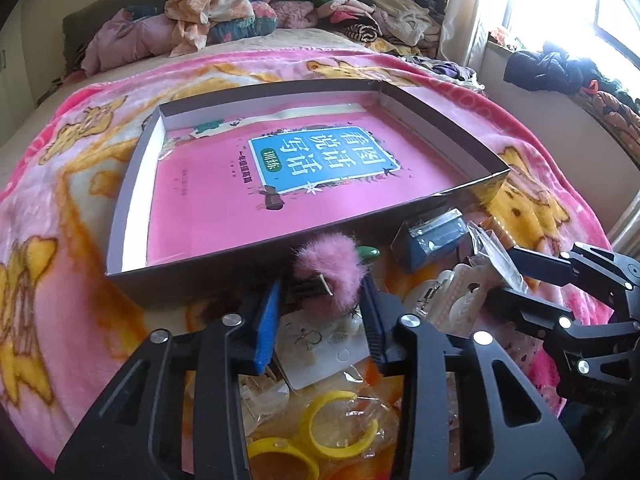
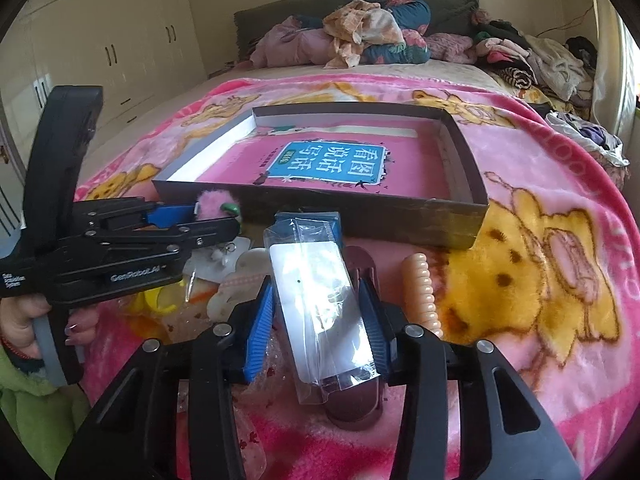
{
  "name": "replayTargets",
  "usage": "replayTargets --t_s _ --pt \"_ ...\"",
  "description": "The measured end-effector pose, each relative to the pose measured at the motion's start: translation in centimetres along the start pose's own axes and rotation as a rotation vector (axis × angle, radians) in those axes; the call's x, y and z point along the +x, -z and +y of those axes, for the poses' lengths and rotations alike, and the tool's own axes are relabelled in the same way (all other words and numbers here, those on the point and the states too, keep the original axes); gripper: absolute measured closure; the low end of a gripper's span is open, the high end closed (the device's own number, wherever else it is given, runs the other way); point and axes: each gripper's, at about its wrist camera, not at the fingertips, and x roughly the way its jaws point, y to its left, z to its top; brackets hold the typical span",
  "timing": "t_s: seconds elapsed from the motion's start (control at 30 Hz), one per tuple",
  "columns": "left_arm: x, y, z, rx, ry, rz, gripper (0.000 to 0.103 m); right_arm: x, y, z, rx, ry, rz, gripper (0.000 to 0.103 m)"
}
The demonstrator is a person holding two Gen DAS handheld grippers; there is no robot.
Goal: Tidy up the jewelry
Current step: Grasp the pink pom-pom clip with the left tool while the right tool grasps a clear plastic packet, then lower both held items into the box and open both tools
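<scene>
on the bed, a pink fleece blanket with yellow bear print point(image 2: 560, 240) serves as the work surface. the shallow dark cardboard box lid point(image 1: 132, 184), open side up with a pink chinese workbook point(image 1: 224, 196) lining it, sits just behind the clutter, probably the drop target. left gripper point(image 1: 320, 292) is clenched on a fluffy pink pom-pom hair clip point(image 1: 330, 268), pads squeezing its fur. right gripper point(image 2: 316, 312) brackets a clear plastic packet with white card point(image 2: 320, 300); pads look to touch its edges, likely grasping. yellow plastic bangles point(image 1: 340, 428) in wrap stay unsorted near the camera.
</scene>
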Motion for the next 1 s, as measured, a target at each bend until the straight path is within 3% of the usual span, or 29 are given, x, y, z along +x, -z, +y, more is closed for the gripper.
replayTargets --t_s 0.17,0.53,1.0 --pt "-0.7 0.0 -0.4 0.019 0.007 -0.015 0.082 -1.1 0.5 -0.4 0.031 -0.003 -0.029 0.064" --pt "-4.2 -1.2 -0.5 0.007 0.064 -0.072 0.082 -3.9 -0.2 0.0 0.059 -0.007 -0.082 0.064" --pt "-4.4 -4.4 2.2 -0.033 0.023 -0.133 0.082 -3.5 -4.4 0.2 0.025 0.020 -0.117 0.064"
